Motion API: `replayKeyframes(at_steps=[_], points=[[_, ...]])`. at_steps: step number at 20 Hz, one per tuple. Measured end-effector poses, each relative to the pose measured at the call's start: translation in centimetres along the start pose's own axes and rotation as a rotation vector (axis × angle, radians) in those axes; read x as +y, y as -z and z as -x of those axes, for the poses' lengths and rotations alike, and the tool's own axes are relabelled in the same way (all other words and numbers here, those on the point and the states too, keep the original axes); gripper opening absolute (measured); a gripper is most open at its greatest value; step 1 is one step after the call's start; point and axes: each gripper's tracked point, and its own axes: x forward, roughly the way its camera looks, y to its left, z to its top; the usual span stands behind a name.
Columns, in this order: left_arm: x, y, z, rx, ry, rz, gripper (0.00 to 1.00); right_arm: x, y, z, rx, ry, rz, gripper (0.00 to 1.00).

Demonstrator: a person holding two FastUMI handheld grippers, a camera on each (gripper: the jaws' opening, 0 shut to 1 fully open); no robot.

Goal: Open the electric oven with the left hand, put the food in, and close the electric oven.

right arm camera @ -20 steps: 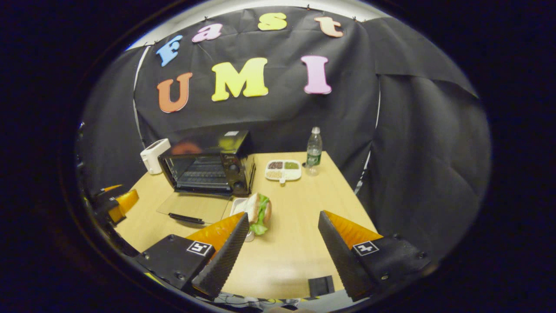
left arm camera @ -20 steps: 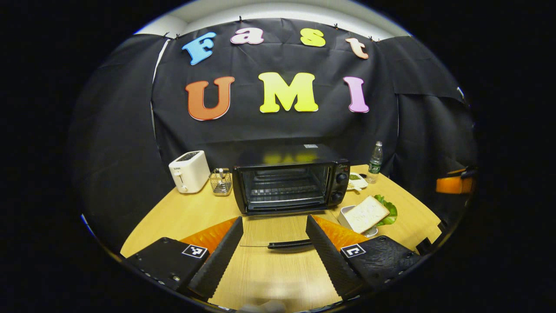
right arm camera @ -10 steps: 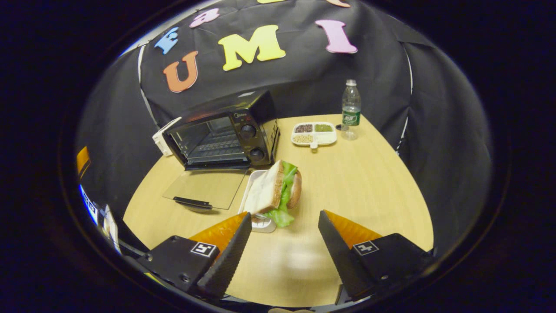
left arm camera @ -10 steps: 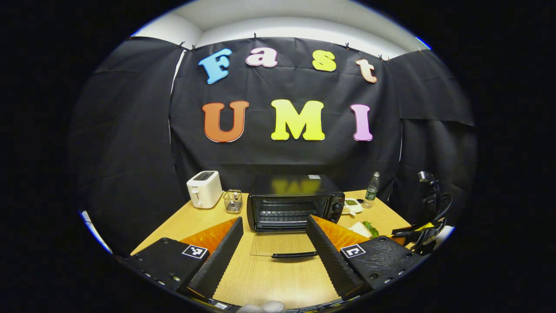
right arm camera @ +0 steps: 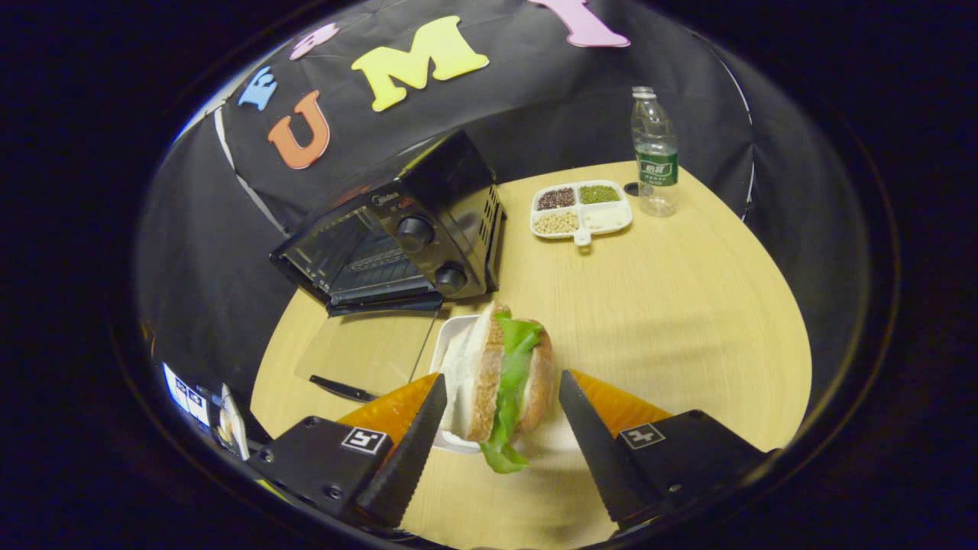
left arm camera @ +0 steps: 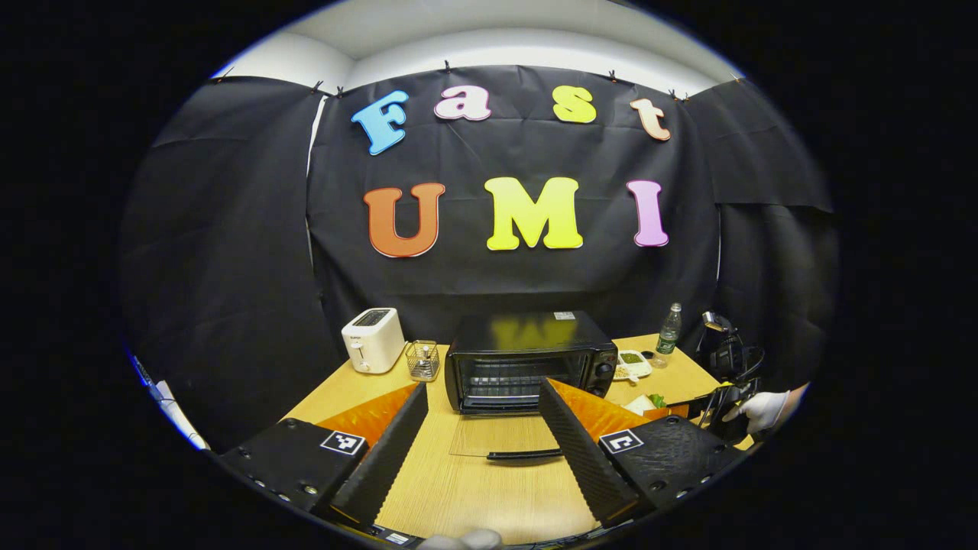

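Note:
The black electric oven [left arm camera: 531, 355] stands at the back of the wooden table [right arm camera: 672, 305], its glass door [left arm camera: 504, 435] folded down flat with the handle toward me. My left gripper [left arm camera: 482, 384] is open, held back from the door and touching nothing. A sandwich [right arm camera: 489, 374] of bread and green lettuce stands on edge in a small white tray [right arm camera: 452, 344] just right of the oven [right arm camera: 405, 237]. My right gripper [right arm camera: 501, 376] is open, with one finger on each side of the sandwich and gaps between. In the left gripper view a gloved hand [left arm camera: 764, 410] holds that gripper at the right.
A white toaster [left arm camera: 373, 339] and a small wire basket [left arm camera: 422, 359] sit left of the oven. Behind the sandwich are a divided dish of grains [right arm camera: 582, 208] and a water bottle [right arm camera: 654, 153]. Bare tabletop lies to the right of the sandwich.
My left gripper has drawn back from the open oven, which now looks smaller. My right gripper has come down and forward, and its open fingers now straddle the sandwich.

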Motion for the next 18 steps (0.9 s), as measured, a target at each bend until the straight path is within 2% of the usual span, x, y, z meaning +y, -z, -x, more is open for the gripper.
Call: replayKeyframes(at_steps=[1,2,3,4,5,6,7,8,9,10,11,12,13,18], points=[[-0.1,0.0,-0.2,0.007,-0.006,-0.001,0.96,0.1,-0.1,-0.5,0.017,-0.012,-0.007,0.82],[-0.1,0.1,-0.5,0.013,-0.013,-0.003,0.95,0.2,-0.2,-0.8,0.029,-0.02,-0.01,0.9],[-0.1,0.1,-0.7,0.021,-0.02,-0.004,0.95,0.3,-0.2,-0.9,0.044,-0.034,-0.009,0.88],[-0.3,0.0,-1.0,0.024,-0.02,-0.001,0.96,0.4,-0.2,-1.0,0.051,-0.043,-0.011,0.67],[-0.4,-0.1,-1.1,0.023,-0.025,0.001,0.95,0.6,-0.3,-1.2,0.053,-0.054,-0.014,0.77],[-0.3,-0.2,-1.2,0.024,-0.027,0.004,0.95,0.8,-0.5,-1.0,0.055,-0.066,-0.018,0.6],[-0.4,-0.2,-1.3,0.028,-0.028,0.006,0.95,0.9,-0.7,-0.9,0.048,-0.068,-0.019,0.56],[-0.4,-0.1,-1.5,0.03,-0.029,0.007,0.96,1.2,-0.6,-0.9,0.048,-0.075,-0.016,0.44],[-0.5,0.0,-1.6,0.033,-0.028,0.008,0.96,1.5,-0.7,-0.7,0.049,-0.078,-0.008,0.48],[-0.5,0.1,-1.7,0.035,-0.027,0.008,0.96,1.8,-0.9,-0.6,0.046,-0.08,0.005,0.43],[-0.5,0.2,-1.7,0.037,-0.024,0.011,0.96,2.4,-1.0,-0.3,0.04,-0.082,0.016,0.33],[-0.3,0.0,-1.6,0.034,-0.026,0.008,0.96,2.6,-1.2,-0.1,0.035,-0.079,0.028,0.31],[-0.1,-0.2,-1.5,0.027,-0.025,0.004,0.96,2.9,-1.4,0.2,0.03,-0.078,0.037,0.4],[0.4,-0.8,-0.7,0.002,-0.023,-0.003,0.96,4.4,-2.4,2.6,-0.032,-0.06,0.056,0.4]])
